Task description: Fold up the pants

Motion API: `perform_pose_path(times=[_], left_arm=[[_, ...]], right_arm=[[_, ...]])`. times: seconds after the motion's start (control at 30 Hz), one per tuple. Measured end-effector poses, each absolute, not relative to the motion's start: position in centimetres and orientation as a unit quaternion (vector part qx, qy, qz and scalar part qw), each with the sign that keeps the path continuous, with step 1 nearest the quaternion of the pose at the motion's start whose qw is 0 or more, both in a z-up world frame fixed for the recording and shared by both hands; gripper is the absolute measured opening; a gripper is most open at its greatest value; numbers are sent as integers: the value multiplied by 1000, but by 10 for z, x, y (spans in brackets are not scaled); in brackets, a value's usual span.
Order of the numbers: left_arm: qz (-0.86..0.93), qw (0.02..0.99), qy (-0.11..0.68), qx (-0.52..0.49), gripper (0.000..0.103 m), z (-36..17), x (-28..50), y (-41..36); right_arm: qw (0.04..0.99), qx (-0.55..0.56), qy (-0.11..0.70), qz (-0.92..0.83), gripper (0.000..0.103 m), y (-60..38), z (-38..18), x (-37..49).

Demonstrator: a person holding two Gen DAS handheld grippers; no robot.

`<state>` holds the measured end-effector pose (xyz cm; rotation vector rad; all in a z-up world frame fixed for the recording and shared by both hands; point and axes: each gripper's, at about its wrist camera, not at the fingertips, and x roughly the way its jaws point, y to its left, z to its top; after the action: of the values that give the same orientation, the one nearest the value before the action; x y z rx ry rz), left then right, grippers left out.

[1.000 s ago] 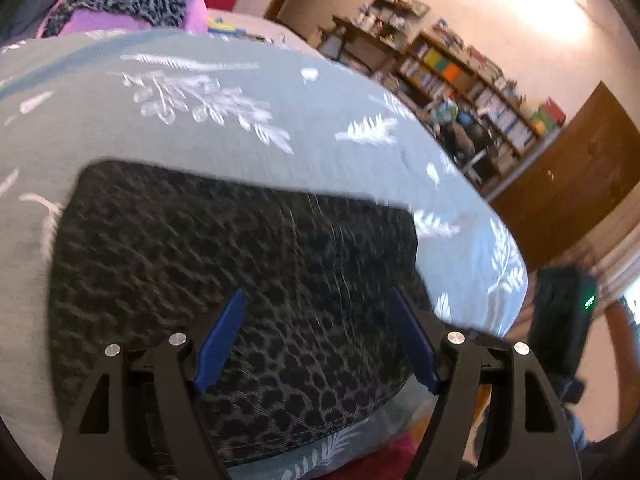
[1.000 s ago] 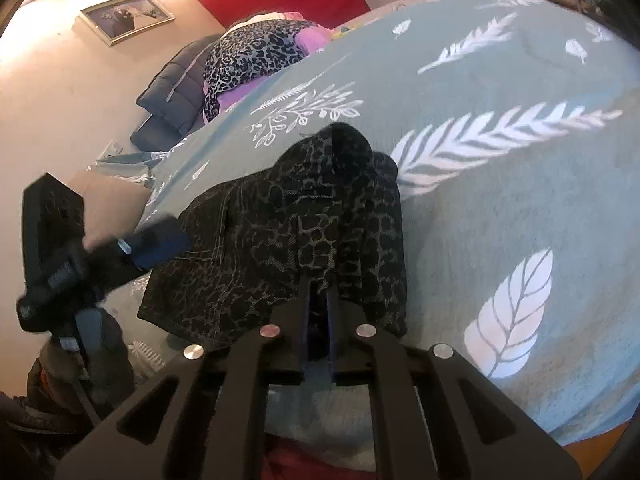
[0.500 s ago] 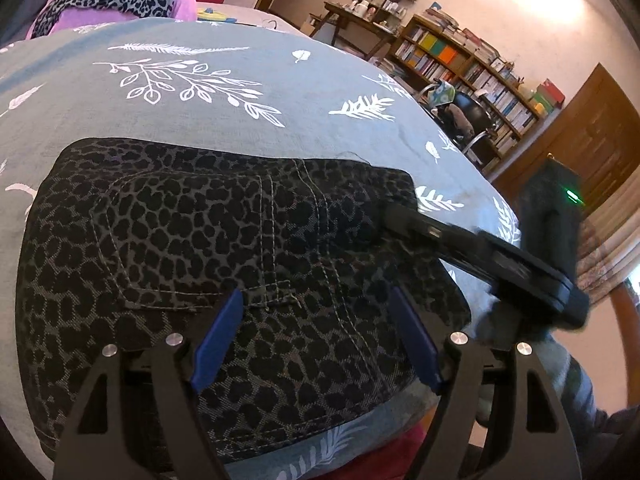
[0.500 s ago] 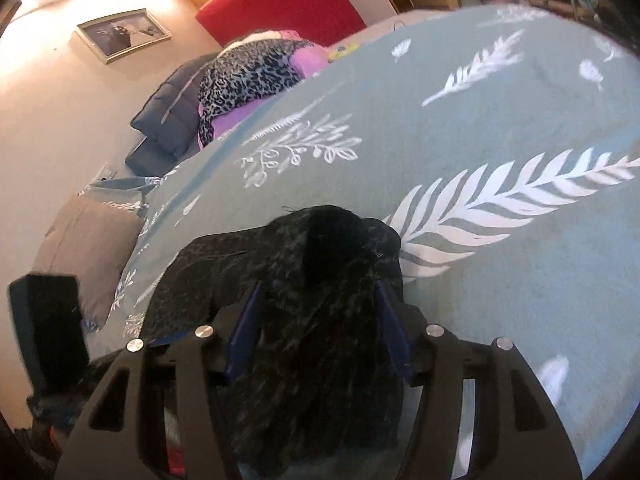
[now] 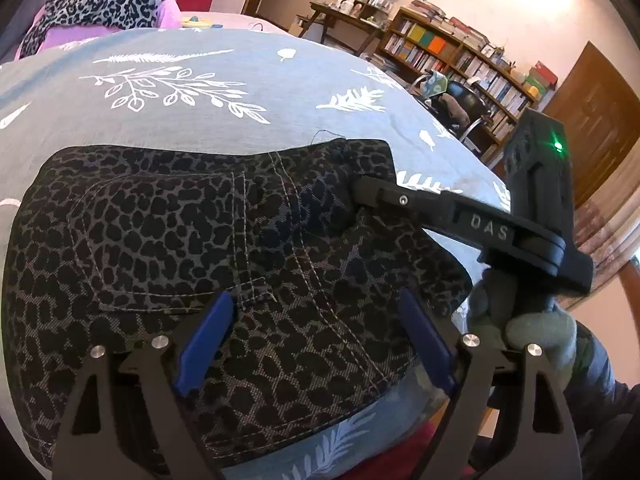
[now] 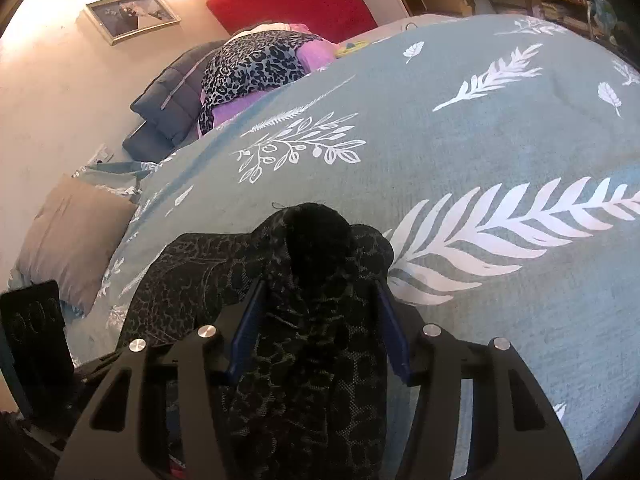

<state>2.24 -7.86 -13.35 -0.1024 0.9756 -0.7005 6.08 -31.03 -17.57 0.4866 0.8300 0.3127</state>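
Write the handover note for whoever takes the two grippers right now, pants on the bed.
Left gripper: jaws opening, over the pants, nothing pinched.
Right gripper: jaws opening; a raised hump of pants stands between them, pads not pressing it.
Pants: folded into a compact bundle at the near edge of the bed cover, back pocket facing up.
Done: the bundle is folded and lies flat on the left side.
Left: the right corner bulges; press it flat, then probably clear both grippers.
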Motion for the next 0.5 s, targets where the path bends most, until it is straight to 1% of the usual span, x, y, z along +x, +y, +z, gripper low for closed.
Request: perform_pose_path(times=[0.03, 0.1, 0.23, 0.33, 0.37, 0.43, 0.47, 0.5], left_arm=[[-330, 823, 459, -49, 84, -134, 23, -78], [-331, 823, 459, -50, 84, -134, 23, -78], [-330, 823, 459, -50, 84, -135, 23, -77], [-330, 823, 459, -50, 84, -135, 22, -77], [-330, 823, 459, -50, 84, -134, 22, -77], [-330, 823, 459, -50, 84, -134, 23, -77], [-329, 824, 459, -51, 84, -134, 24, -77], [-330, 824, 458, -51, 84, -134, 24, -77]], right_arm=[[871, 243, 398, 152, 66, -313, -177, 63], [866, 260, 395, 161, 67, -319, -177, 67], [868, 245, 392, 180, 67, -316, -170, 79], [857, 239, 410, 201, 67, -308, -174, 88], [858, 233, 411, 200, 65, -306, -175, 88], [859, 228, 412, 200, 46, -305, -175, 86], [862, 226, 410, 193, 40, -306, -174, 83], [863, 228, 407, 192, 25, -308, -172, 80]])
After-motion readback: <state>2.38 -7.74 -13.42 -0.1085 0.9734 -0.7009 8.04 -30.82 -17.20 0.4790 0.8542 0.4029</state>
